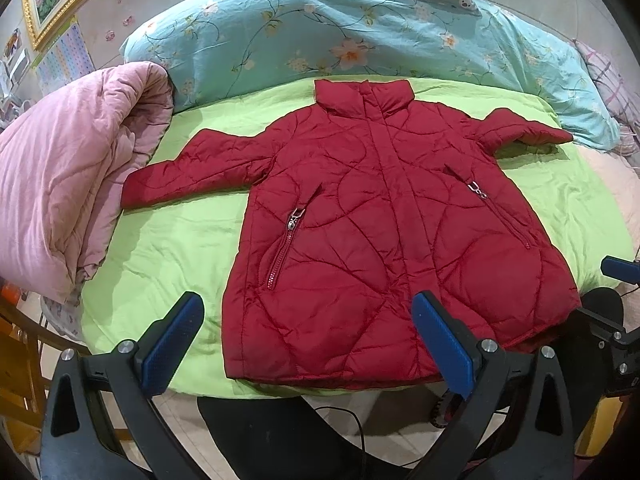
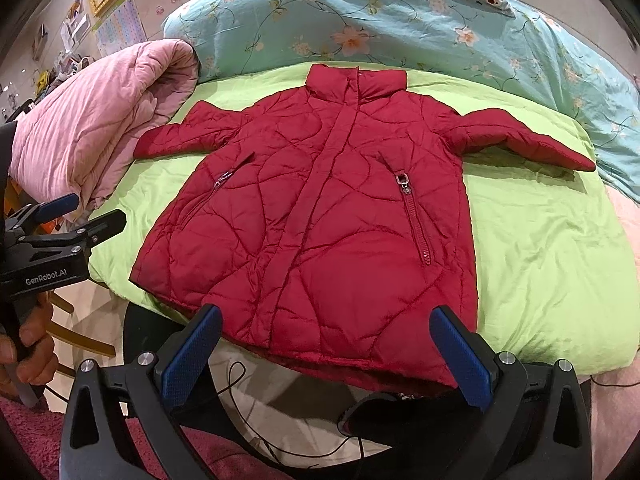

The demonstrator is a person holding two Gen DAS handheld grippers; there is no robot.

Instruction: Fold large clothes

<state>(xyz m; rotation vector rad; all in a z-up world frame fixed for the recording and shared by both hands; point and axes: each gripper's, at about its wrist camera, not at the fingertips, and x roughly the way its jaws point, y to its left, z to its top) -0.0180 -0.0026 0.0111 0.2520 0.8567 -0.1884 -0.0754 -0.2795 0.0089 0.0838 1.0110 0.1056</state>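
ok, green sheet (image 1: 168, 248) covers the bed. red jacket (image 1: 360, 220) lies flat on it, front up, sleeves spread, collar away from the cameras. pink quilt (image 1: 60, 184) bunched beside its left sleeve. left tool (image 1: 308, 344) and right tool (image 2: 326, 350) both spread apart, holding nothing, at the hem.

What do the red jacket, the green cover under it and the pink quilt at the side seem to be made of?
Red jacket: smooth, slightly shiny synthetic shell, probably nylon or polyester, puffed between curved stitch lines; metal-looking zipper pulls. Green cover: matte woven cloth, cotton-like, finely wrinkled. Pink quilt: soft matte fabric, padded, with stitched channels and a thick rolled edge.
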